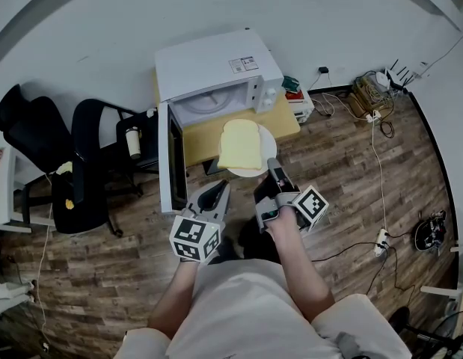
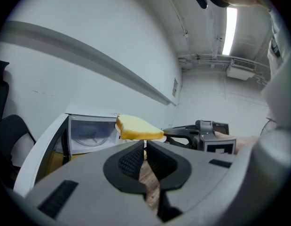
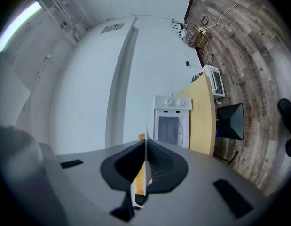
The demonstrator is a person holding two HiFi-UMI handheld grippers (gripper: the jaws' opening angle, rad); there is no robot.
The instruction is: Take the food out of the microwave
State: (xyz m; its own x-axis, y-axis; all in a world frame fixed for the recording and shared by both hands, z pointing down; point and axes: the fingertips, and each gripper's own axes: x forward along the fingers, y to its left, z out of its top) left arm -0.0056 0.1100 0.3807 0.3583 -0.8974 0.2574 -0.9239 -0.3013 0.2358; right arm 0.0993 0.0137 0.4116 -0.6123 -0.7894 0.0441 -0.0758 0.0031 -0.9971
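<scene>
Plate (image 1: 267, 137) with bread (image 1: 241, 144) is clamped at its rim by the right tool (image 1: 273, 173); it is best kept level. Left tool (image 1: 219, 190) is closed, empty.

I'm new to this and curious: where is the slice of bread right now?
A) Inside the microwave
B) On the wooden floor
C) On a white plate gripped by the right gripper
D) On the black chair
C: the slice of bread lies on a white plate whose rim the right gripper clamps, in front of the open microwave.
</scene>
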